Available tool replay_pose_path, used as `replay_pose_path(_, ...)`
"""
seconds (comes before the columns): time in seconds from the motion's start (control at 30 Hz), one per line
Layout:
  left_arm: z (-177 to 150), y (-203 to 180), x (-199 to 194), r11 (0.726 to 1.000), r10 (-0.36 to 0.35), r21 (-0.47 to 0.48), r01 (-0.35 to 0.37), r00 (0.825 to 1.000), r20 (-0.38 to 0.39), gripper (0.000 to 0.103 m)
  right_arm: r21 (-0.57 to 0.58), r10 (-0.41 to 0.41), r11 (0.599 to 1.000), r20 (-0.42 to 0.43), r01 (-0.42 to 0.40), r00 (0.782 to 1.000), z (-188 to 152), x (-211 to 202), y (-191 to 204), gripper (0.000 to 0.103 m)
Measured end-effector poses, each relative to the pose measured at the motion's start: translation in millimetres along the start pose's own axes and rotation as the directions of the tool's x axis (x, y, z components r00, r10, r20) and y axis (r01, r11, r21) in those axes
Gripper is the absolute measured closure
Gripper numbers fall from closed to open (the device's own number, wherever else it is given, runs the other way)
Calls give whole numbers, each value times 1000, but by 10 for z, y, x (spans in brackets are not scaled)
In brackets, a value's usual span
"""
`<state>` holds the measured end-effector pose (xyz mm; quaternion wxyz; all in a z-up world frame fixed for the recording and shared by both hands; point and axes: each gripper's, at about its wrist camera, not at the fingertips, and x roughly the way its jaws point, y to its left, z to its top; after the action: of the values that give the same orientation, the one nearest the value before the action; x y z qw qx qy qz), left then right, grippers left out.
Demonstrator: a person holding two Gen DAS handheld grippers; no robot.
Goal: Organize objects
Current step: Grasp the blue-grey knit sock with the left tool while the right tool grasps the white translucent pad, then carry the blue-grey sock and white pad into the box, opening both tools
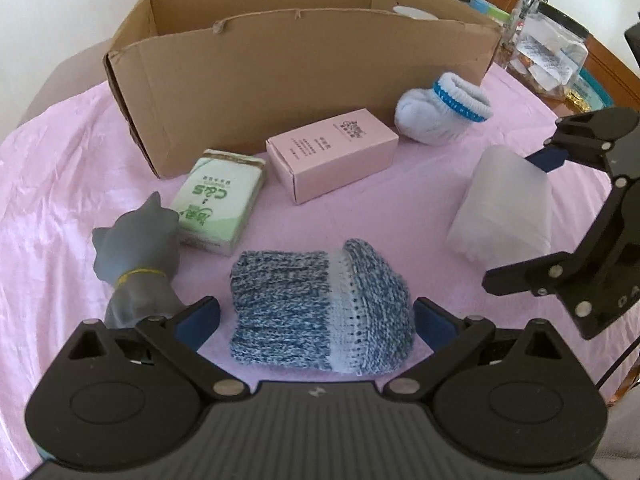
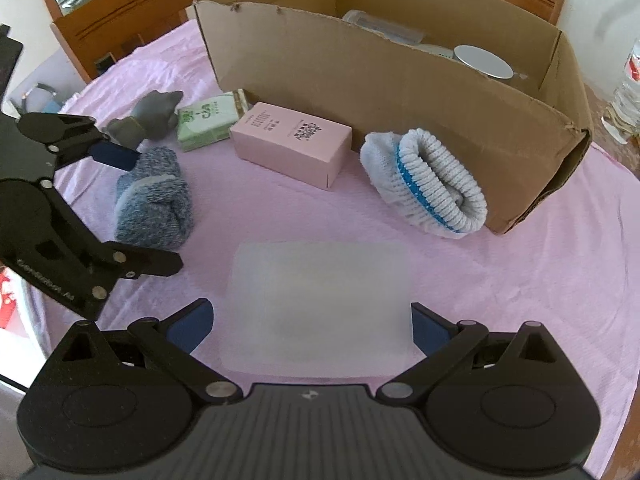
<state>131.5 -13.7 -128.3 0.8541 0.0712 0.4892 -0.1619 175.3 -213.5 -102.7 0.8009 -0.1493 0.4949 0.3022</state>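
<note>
My left gripper (image 1: 316, 320) is open, its fingers on either side of a rolled blue-and-white knit sock (image 1: 320, 312) lying on the pink cloth; the sock also shows in the right wrist view (image 2: 154, 200). My right gripper (image 2: 312, 320) is open around a frosted white plastic box (image 2: 320, 308), also seen in the left wrist view (image 1: 504, 208). A pink carton (image 1: 332, 152), a green tissue pack (image 1: 220, 200), a grey cat figure (image 1: 138, 256) and a white sock with a blue band (image 1: 440, 112) lie before an open cardboard box (image 1: 280, 80).
The cardboard box (image 2: 400, 76) holds a round white lid (image 2: 484, 60) and a clear container. Plastic bags and clutter (image 1: 548, 56) sit at the far right. Wooden chairs (image 2: 120, 4) stand behind the table. The pink cloth (image 1: 60, 184) covers the table.
</note>
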Motion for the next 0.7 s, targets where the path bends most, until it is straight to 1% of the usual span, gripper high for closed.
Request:
replay_pose_path(0.1,8,-6,-8,1000,1,-8,-1,1000,0,5,-3,-19,1000,3,19,1000,19,34,19,0)
replay_pose_path(0.2,12,-20,-27,1000,-7,-9,7,1000,6,10,-2,-41,999,-14,41,999,32,71,33,3)
replay_pose_path(0.27,10,-17,-57,1000,-17,-4,17,1000,8,16,0,-60,998,-23,60,998,35,77,46,8)
replay_pose_path(0.37,20,-24,-58,1000,-8,2,8,1000,10,22,-4,-70,998,-30,70,997,35,64,69,16)
replay_pose_path(0.7,86,-23,-125,1000,-26,14,26,1000,-6,25,37,-116,992,-52,118,992,76,-23,47,17)
